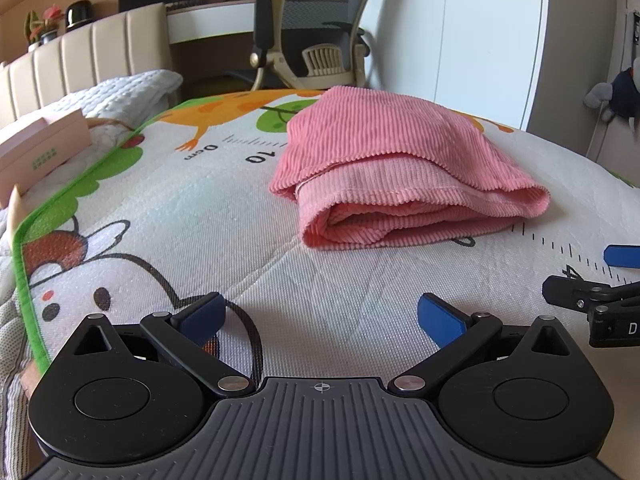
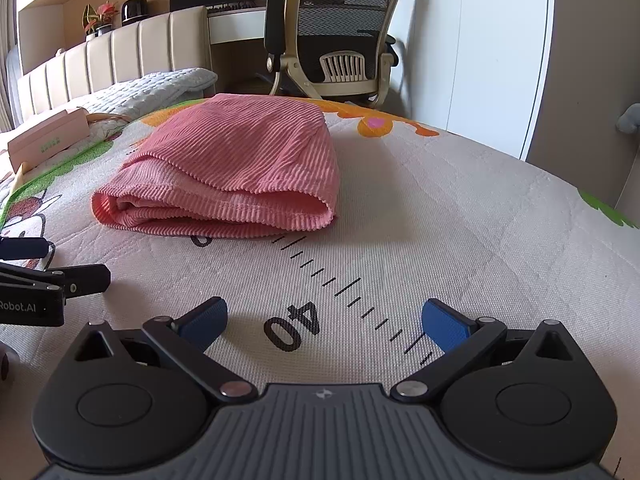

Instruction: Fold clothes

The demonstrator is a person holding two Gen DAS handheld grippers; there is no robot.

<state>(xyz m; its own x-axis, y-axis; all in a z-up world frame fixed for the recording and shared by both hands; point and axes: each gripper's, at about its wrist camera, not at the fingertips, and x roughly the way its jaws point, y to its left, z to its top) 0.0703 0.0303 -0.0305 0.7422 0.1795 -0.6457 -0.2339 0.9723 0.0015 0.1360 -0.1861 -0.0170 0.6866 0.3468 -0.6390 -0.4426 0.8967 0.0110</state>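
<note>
Lying folded in one thick bundle on the printed mat: a single pink corduroy garment [image 1: 404,168], layered edges facing the cameras, well ahead of both tongs and touched by neither. Showing again in the right wrist view [image 2: 224,176], partly covering a printed numeral on the mat's ruler marking.

Spreading under it all, one cartoon mat [image 1: 168,200] with a green border, orange animal shapes and a tick scale reading "10" and "40" [image 2: 294,326]. Resting on a bed with a padded beige headboard [image 1: 80,52].

Hovering low over the bare mat, left tongs [image 1: 322,314] with blue pads [image 1: 438,316] spread wide apart, gripping nothing. Right tongs [image 2: 324,318] likewise gaping, empty, straddling the "40". Each pair poking into the other's view at the frame edge, cut off.

Sitting at the mat's far left edge, one pale pink box [image 1: 40,144], shut, contents hidden. Lying just behind it, one grey-white quilted blanket [image 1: 132,92].

Standing beyond the bed: one mesh-backed office chair [image 2: 344,36], one potted plant [image 2: 100,14], one dark rounded object beside it, too small to make out. Hanging at the far right, a soft toy [image 1: 616,92], blurred and cut off.
</note>
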